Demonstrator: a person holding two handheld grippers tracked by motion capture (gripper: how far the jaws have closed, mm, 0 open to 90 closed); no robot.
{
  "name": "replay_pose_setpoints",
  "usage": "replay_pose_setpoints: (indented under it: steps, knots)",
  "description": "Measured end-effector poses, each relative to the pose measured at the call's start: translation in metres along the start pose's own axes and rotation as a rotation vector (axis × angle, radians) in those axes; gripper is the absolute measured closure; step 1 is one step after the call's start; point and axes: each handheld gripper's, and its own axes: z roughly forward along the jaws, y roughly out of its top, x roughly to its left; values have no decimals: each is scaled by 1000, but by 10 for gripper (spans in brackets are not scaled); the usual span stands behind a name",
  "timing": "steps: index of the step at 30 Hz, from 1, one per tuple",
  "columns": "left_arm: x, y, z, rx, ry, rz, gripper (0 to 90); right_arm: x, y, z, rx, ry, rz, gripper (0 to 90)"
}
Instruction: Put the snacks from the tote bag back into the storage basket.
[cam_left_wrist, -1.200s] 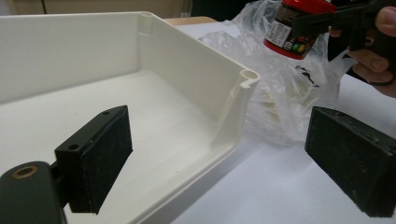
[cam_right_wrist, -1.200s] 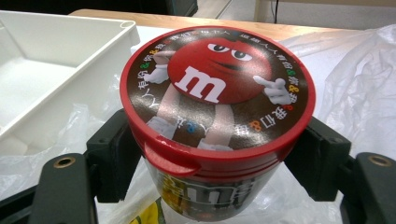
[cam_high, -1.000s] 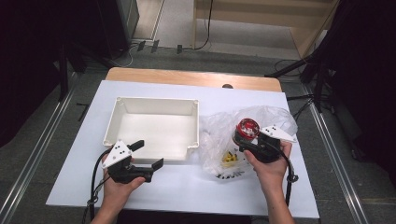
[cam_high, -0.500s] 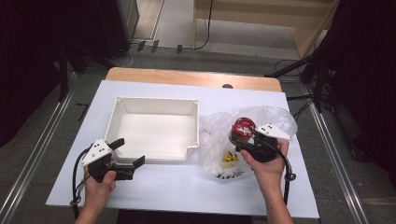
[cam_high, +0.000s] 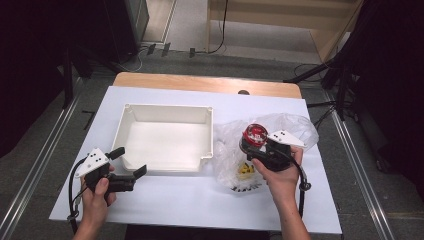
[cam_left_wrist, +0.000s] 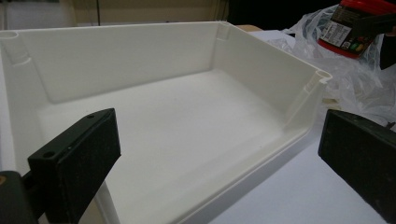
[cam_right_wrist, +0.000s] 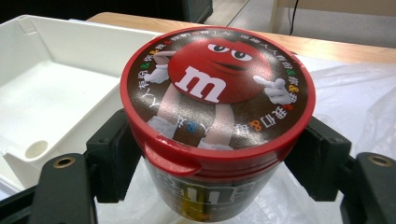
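Note:
A candy tub with a red lid (cam_high: 255, 133) is held just above a crumpled clear plastic bag (cam_high: 295, 125) at the right of the table. My right gripper (cam_high: 253, 146) is shut on the tub. In the right gripper view the pads press on both sides of the tub (cam_right_wrist: 217, 88) under its lid. My left gripper (cam_high: 129, 162) stands open with nothing in it by the front left corner of the white tray (cam_high: 167, 107). In the left gripper view the wide-apart jaws of the left gripper (cam_left_wrist: 219, 154) frame the empty tray (cam_left_wrist: 261, 65), with the tub (cam_left_wrist: 355, 23) beyond.
A white sheet (cam_high: 200, 195) covers the table, and bare wood (cam_high: 200, 82) shows along the far edge. The bag (cam_right_wrist: 355, 93) holds something with yellow print (cam_high: 245, 171). Cables trail from both grippers towards the front edge.
My left hand has moved left along the tray's front, from near its middle to its left corner. The right hand and the tub have stayed put.

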Motion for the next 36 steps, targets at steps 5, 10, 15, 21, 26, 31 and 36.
replay_pose_setpoints:
  steps: [5,10,15,21,26,31,36]
  knots:
    - [2,0,-2,-5,-3,-2,0,5,5,3,0,6,-13,265]
    - [1,0,-2,-5,-6,2,0,9,9,7,-1,15,-12,264]
    - [0,0,-1,-1,-12,10,0,14,11,11,-1,25,-11,264]
    - [-1,0,0,4,-19,15,0,18,14,16,0,35,-15,264]
    - [-1,0,-1,3,-17,17,0,22,16,19,0,44,-16,264]
    - [-1,1,-1,2,-21,22,0,26,18,21,-1,50,-19,264]
    - [-1,1,-1,3,-24,25,0,30,21,24,-1,58,-26,264]
